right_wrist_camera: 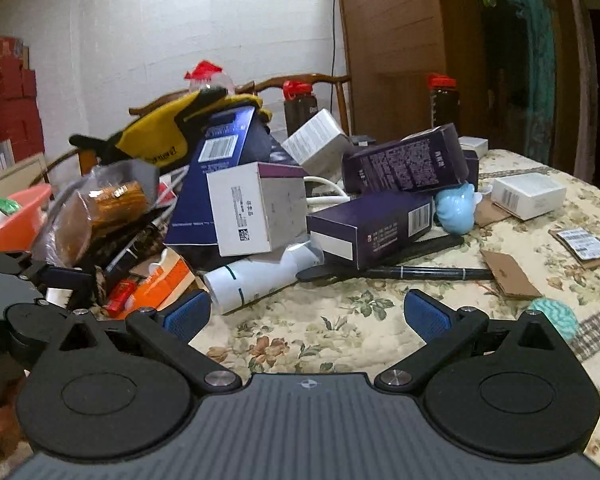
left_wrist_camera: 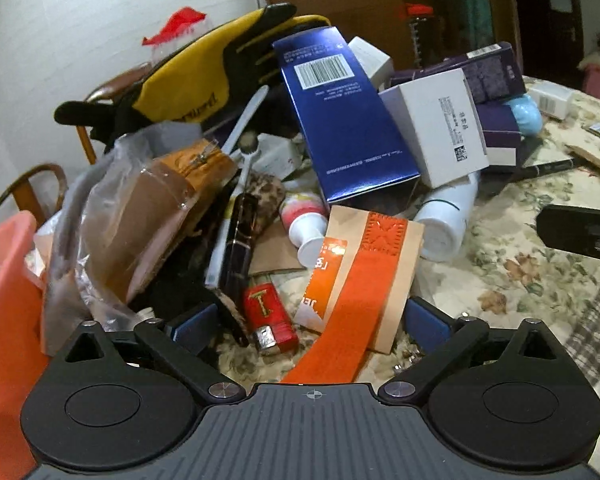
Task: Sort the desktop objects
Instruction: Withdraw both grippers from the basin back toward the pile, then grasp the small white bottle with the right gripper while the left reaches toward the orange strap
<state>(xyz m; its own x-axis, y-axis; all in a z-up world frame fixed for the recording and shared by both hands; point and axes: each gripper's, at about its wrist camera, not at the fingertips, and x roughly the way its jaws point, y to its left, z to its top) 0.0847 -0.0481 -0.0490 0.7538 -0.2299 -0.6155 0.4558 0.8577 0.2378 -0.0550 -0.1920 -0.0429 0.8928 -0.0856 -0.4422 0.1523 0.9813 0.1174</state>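
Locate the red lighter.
Left wrist view: the red lighter lies on the tablecloth between the open left gripper's fingers, beside the orange strap.

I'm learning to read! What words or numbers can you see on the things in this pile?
"T": gold letter on the small red lighter.
"JE": white letters, cut off, on the orange and tan paper packet.
Barcode, digits too small: tall shiny blue box.
Script on the yellow and black glove: too blurred.
White box print: too small.
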